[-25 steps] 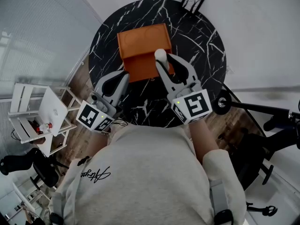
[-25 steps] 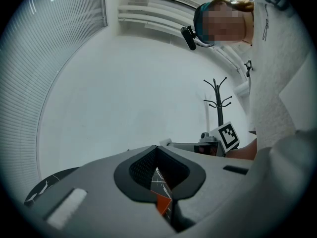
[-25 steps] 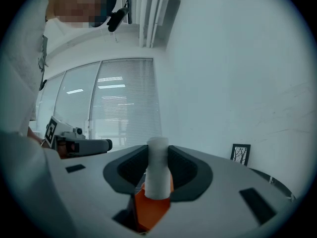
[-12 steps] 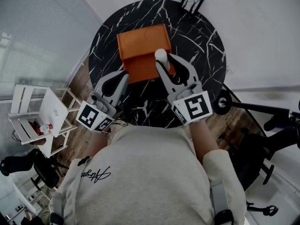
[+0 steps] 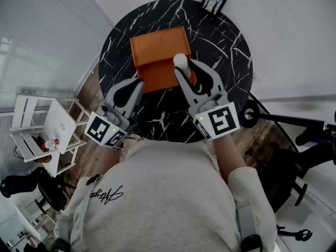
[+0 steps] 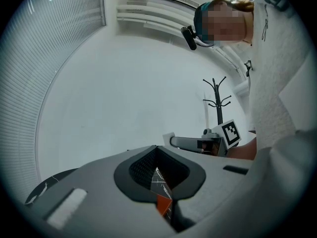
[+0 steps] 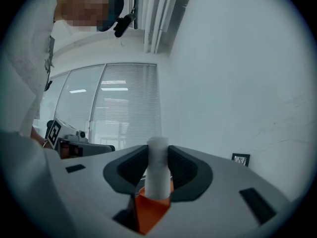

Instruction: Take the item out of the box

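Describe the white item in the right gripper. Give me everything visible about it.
The white item is an upright cylinder with a rounded top and a matte, plain surface. The right gripper clamps it, a dark pad on each side, its top rising above the jaws. It stands over the near right edge of the orange box on the black marbled table. Whether its lower end touches the box cannot be told.
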